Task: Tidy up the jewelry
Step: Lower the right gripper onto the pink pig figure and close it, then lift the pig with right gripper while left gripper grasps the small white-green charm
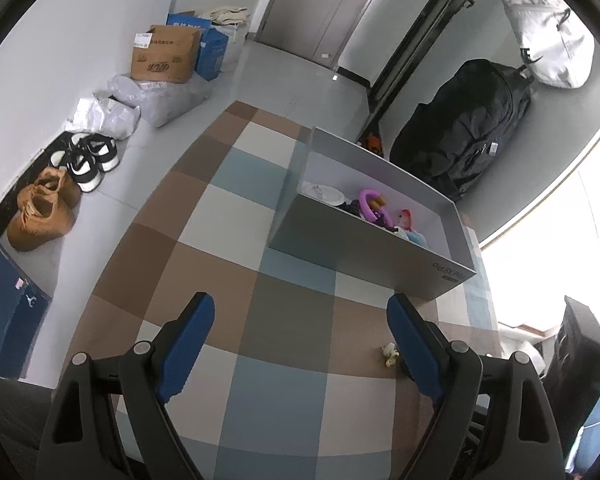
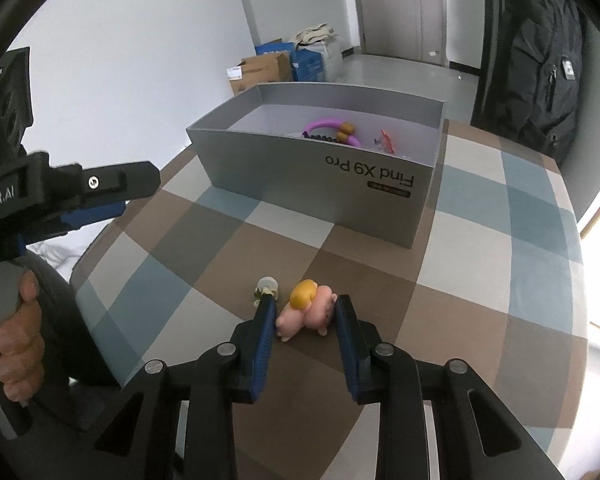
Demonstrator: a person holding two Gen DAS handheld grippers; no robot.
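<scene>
Straddling a soft pink figurine [image 2: 306, 316] with a rounded yellow cap, the right gripper [image 2: 306, 320] has its ribbed blue pads against the toy's two sides, clenched on it; the toy sits on the checked cloth [image 2: 480, 264] at 6 o'clock from the grey box [image 2: 320, 184]. The left pad [image 2: 265, 320] partly covers a small pale charm [image 2: 265, 286] lying at 10 o'clock from the figurine; its shape is hard to make out.

The box is a smooth, matte, straight-walled card tray with printed lettering on its near wall. Inside, a glossy purple ring [image 2: 332, 126] with two tan beads lies toward the middle, a small red-and-pink piece [image 2: 386, 138] at its 3 o'clock; the near wall hides the floor beneath them. In the left wrist view more shows: a white piece [image 1: 326, 194] at the far-left end, and something pale blue [image 1: 416, 237] at the right end, both half hidden by the rim.

The left gripper [image 1: 300, 344] hangs over bare cloth with jaws wide apart and nothing between them. A hand [image 2: 17, 340] grips its handle at 9 o'clock in the right wrist view. Open cloth runs between the box and both grippers. The cloth's brown, grey, blue and cream squares lie flat and end at a rounded table edge at 3 o'clock.
</scene>
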